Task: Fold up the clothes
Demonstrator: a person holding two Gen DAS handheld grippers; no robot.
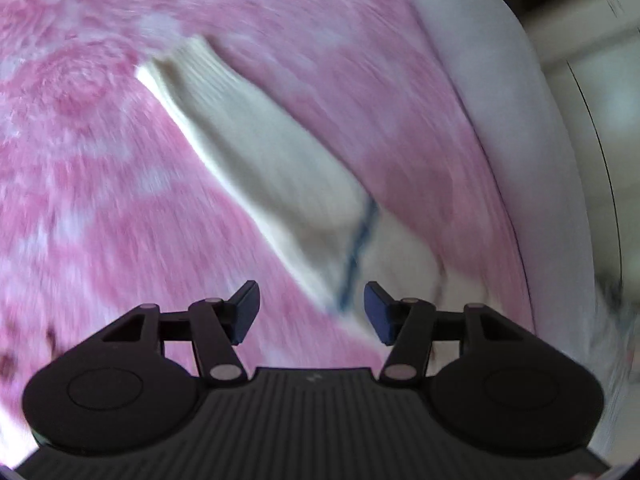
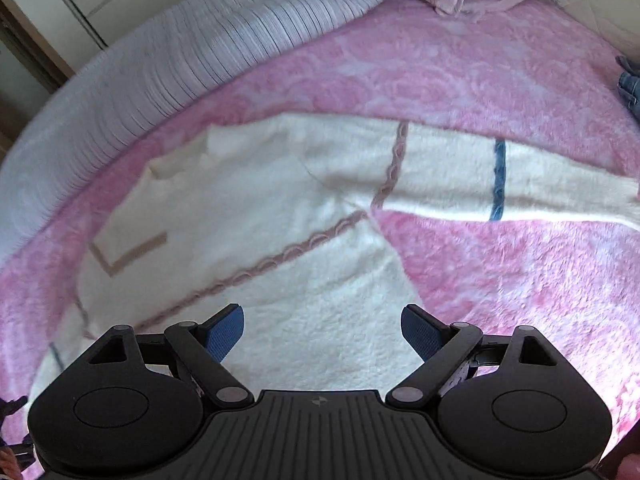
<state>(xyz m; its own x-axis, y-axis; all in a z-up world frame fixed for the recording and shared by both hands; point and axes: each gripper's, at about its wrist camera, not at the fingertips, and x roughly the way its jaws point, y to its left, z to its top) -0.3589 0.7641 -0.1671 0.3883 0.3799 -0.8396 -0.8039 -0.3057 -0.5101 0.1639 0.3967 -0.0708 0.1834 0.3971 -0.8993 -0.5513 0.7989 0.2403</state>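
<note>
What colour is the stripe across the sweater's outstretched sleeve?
Dark blue, a narrow band crossing the cream sweater sleeve; the right wrist view shows it best.

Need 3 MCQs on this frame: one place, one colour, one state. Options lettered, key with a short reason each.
1. Where does the cream sweater lie?
A. spread on the pink blanket
B. hung on a chair
C. stacked in a drawer

2. What colour is the narrow band across the outstretched sleeve?
A. red
B. blue
C. green

3. How does the right gripper stand?
A. shut on the sleeve
B. shut on the blanket
C. open, holding nothing

Key:
1 A, the right wrist view shows the sweater lying spread, with pink blanket on all sides.
2 B, a blue band crosses the sleeve.
3 C, its blue pads are wide apart above the sweater body, with no fabric pinched.
</note>
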